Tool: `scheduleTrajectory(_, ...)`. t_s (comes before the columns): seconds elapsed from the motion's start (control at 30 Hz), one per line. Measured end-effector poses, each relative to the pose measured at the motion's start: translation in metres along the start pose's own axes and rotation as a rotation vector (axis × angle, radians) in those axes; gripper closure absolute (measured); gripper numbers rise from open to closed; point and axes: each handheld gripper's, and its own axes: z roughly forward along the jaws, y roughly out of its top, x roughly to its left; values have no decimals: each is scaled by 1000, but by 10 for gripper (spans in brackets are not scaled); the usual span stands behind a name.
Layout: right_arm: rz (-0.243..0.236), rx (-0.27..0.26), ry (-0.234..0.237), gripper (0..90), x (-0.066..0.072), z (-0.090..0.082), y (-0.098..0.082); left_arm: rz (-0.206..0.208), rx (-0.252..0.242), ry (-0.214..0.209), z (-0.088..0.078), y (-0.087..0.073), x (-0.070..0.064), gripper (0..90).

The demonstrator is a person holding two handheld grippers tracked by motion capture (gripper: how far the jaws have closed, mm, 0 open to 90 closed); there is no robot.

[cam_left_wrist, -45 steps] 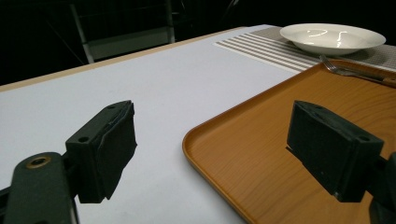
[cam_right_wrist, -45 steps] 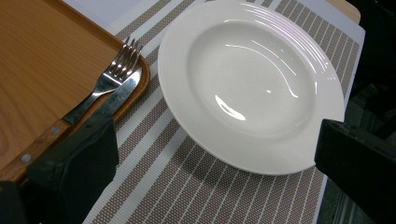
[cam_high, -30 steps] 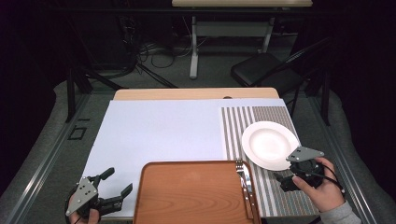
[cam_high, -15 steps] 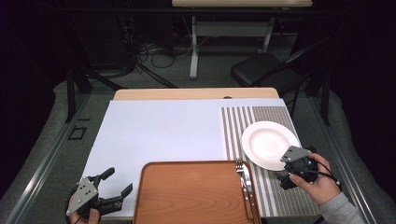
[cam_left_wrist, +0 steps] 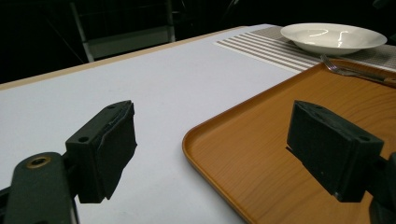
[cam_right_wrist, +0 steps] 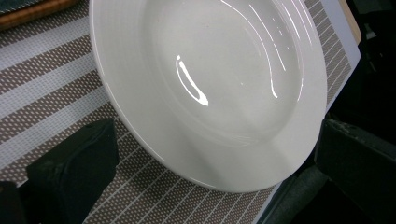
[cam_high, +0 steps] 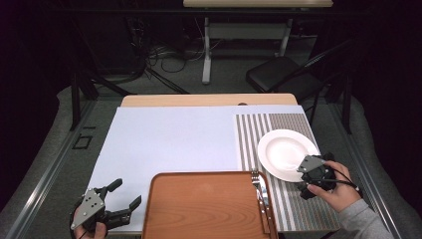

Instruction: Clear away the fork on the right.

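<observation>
Resting on tray (cam_high: 199,209): fork (cam_high: 261,191)

A lab or studio: beyond the surface (cam_high: 164,139), dark curtained walls, loose floor cables (cam_high: 164,52) (tangled) and a folding chair (cam_high: 278,74).

Overhead light falls brightly on my table (cam_high: 169,139) while the room behind stays nearly black. The white plate (cam_right_wrist: 210,88) carries curved glare streaks. My left hand-held gripper (cam_left_wrist: 210,154) looks soft and blurred up close, casting faint shadows.
</observation>
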Motion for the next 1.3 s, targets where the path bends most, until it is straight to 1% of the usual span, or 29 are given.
scheduleTrajectory(0.1,-36,6,-1,0,-1,5,2,-2,-5,4,0,0,0,157)
scheduleTrajectory(0.13,-40,16,-7,0,0,6,3,-2,-5,5,0,0,0,157)
scheduleTrajectory(0.17,-61,23,-9,0,0,8,4,-2,0,2,0,0,0,157)
scheduleTrajectory(0.23,-73,29,-11,0,1,11,4,-3,-5,4,0,0,0,157)
scheduleTrajectory(0.27,-74,47,-8,0,1,12,5,-3,-5,4,0,0,0,157)
scheduleTrajectory(0.4,-87,40,4,0,3,16,5,-1,-1,2,0,0,0,157)
scheduleTrajectory(0.47,-98,47,5,0,5,18,5,-1,-3,4,0,0,0,157)
scheduleTrajectory(0.5,-113,34,3,0,5,19,5,-1,-3,4,0,0,0,157)
scheduleTrajectory(0.53,-120,33,4,0,6,20,5,0,-4,4,0,0,0,157)
scheduleTrajectory(0.67,-126,36,5,0,7,23,5,0,0,1,0,0,0,157)
scheduleTrajectory(0.7,-123,50,7,0,7,23,5,0,0,0,0,0,0,157)
scheduleTrajectory(0.77,-125,35,12,0,7,26,5,-1,-3,2,0,0,0,157)
scheduleTrajectory(0.9,-126,39,12,0,7,31,5,-1,-3,3,0,0,0,157)
scheduleTrajectory(0.93,-126,48,7,0,7,32,5,-1,-2,2,0,0,0,157)
scheduleTrajectory(1.0,-123,50,6,0,7,34,5,-1,-3,2,0,0,0,157)
scheduleTrajectory(1.03,-133,70,4,0,6,34,6,-1,-3,1,0,0,0,157)
scheduleTrajectory(1.07,-133,72,2,0,6,34,6,-1,-2,1,0,0,0,157)
scheduleTrajectory(1.1,-124,38,1,0,6,37,5,-1,-2,1,0,0,0,157)
scheduleTrajectory(1.17,-126,32,1,0,6,39,5,-2,-3,1,0,0,0,157)
scheduleTrajectory(1.23,-129,46,-3,0,6,40,5,-2,1,-2,0,0,0,157)
scheduleTrajectory(1.27,-126,37,-5,0,6,41,4,-2,1,-1,0,0,0,157)
scheduleTrajectory(1.3,-127,45,-5,0,6,41,5,-2,1,-1,0,0,0,157)
